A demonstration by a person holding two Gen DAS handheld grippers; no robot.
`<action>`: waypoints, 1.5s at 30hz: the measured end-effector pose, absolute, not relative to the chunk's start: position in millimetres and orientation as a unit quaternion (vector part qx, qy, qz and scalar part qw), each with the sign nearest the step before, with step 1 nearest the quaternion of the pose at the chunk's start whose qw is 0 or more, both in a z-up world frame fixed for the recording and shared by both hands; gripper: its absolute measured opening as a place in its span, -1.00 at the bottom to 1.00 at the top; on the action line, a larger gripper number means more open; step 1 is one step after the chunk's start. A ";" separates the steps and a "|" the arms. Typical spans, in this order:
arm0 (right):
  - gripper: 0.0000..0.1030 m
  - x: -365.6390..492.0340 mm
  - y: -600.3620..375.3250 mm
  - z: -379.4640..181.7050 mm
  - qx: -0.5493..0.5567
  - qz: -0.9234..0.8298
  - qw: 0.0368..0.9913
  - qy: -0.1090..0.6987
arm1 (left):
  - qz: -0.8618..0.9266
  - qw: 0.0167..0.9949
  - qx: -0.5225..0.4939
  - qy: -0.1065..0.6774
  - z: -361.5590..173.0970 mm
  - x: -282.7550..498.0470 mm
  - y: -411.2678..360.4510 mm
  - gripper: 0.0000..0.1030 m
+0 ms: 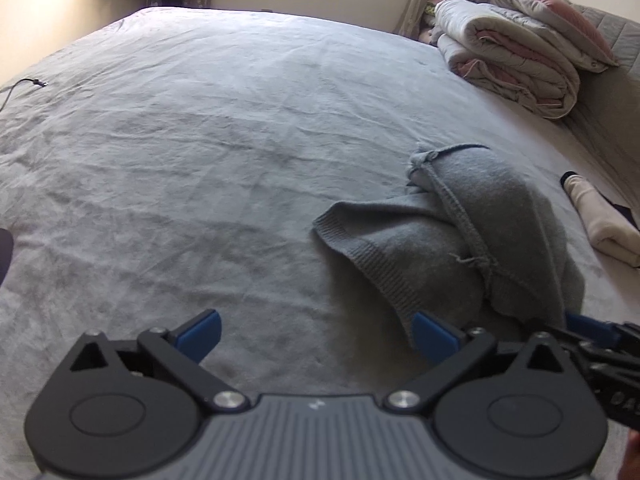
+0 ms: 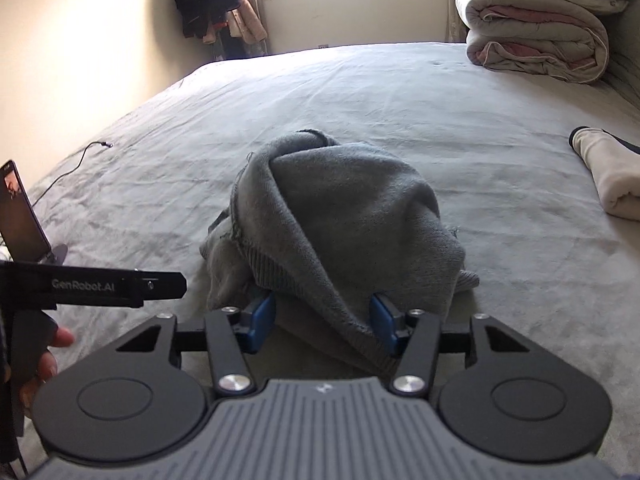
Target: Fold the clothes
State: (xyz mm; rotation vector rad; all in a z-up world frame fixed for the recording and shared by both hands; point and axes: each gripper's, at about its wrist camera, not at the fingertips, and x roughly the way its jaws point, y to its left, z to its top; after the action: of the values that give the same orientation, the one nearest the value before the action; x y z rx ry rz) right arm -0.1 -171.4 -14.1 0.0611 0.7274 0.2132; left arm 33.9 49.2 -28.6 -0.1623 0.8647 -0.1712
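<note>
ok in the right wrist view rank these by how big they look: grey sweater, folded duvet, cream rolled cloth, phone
1. grey sweater, though it lies nearest the camera
2. folded duvet, farther off, so likely bigger in truth
3. cream rolled cloth and phone: look alike, both cut by the frame edge, so unranked

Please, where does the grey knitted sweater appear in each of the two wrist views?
Left wrist view: the grey sweater lies crumpled at right of centre on the bed.
Right wrist view: the grey sweater is in the centre, heaped just ahead of the fingers.
Shared landmark: the folded quilt, top right in both.
</note>
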 end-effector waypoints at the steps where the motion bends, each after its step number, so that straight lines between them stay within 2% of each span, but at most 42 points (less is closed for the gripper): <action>1: -0.17 0.1 -170.6 -15.5 0.027 0.104 0.928 0.355 | -0.085 0.900 -0.081 0.420 -29.0 34.5 49.3 0.99; 2: -0.25 0.2 -169.8 -16.9 0.023 0.104 0.928 0.356 | -0.088 0.899 -0.086 0.420 -29.6 34.6 49.3 0.99; 4: -0.88 0.1 -169.8 -20.8 0.013 0.096 0.929 0.358 | -0.092 0.900 -0.093 0.416 -30.5 33.2 48.4 0.99; 16: -0.93 -12.6 -211.3 17.8 0.063 0.032 0.954 0.291 | -0.115 0.901 -0.085 0.409 -26.2 33.0 32.2 0.98; 20: -0.93 -11.2 -230.8 21.4 0.087 -0.001 0.952 0.292 | -0.128 0.899 -0.095 0.408 -28.4 34.6 30.6 0.95; 22: -0.93 -11.1 -239.6 22.4 0.098 -0.015 0.952 0.289 | -0.135 0.894 -0.110 0.413 -29.9 37.6 33.0 0.84; 25: -0.93 -12.3 -250.9 25.0 0.114 -0.027 0.952 0.284 | -0.138 0.887 -0.137 0.419 -30.8 42.8 38.7 0.77; 29: -0.93 -12.5 -260.3 30.0 0.129 -0.027 0.952 0.276 | -0.136 0.883 -0.164 0.418 -25.0 51.0 42.2 0.76; 39: -0.92 -13.5 -268.6 24.6 0.168 -0.012 0.941 0.295 | -0.151 0.877 -0.157 0.427 -2.9 92.0 19.5 0.76; 45: -0.92 -15.3 -256.9 17.5 0.164 0.010 0.934 0.316 | -0.213 0.839 -0.219 0.450 4.9 112.3 -3.2 0.51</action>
State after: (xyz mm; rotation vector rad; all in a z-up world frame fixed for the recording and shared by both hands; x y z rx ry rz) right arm -15.3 -256.9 17.5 0.3362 0.6457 0.0201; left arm 112.3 -3.2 4.9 -0.4634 0.9524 -0.4512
